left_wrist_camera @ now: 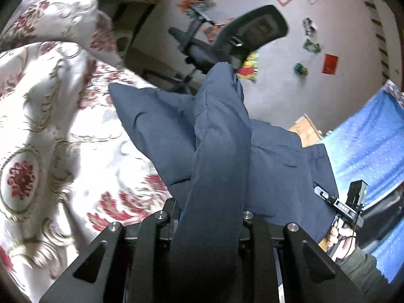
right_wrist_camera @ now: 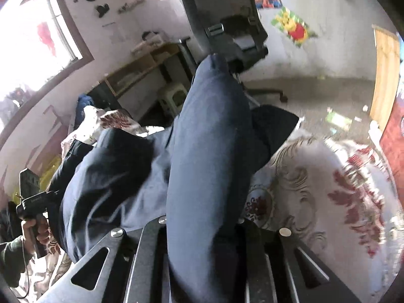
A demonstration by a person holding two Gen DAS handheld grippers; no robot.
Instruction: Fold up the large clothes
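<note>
A large navy blue garment (left_wrist_camera: pixel 217 146) hangs lifted above a bed with a white and red floral cover (left_wrist_camera: pixel 50 126). My left gripper (left_wrist_camera: pixel 209 217) is shut on a bunched fold of the garment, which rises between its fingers and hides the tips. My right gripper (right_wrist_camera: pixel 202 222) is shut on another bunched fold of the same garment (right_wrist_camera: pixel 209 136). The rest of the cloth droops between the two grippers. Each gripper's body shows in the other's view, the right one at the right edge (left_wrist_camera: pixel 351 204), the left one at the left edge (right_wrist_camera: pixel 30 199).
A black office chair (left_wrist_camera: pixel 227 43) stands on the grey floor beyond the bed. A wooden desk (right_wrist_camera: pixel 141 63) and a small stool (right_wrist_camera: pixel 174 98) are by the wall. A blue sheet (left_wrist_camera: pixel 366 146) lies to the right. Floral bedding (right_wrist_camera: pixel 315 189) spreads below.
</note>
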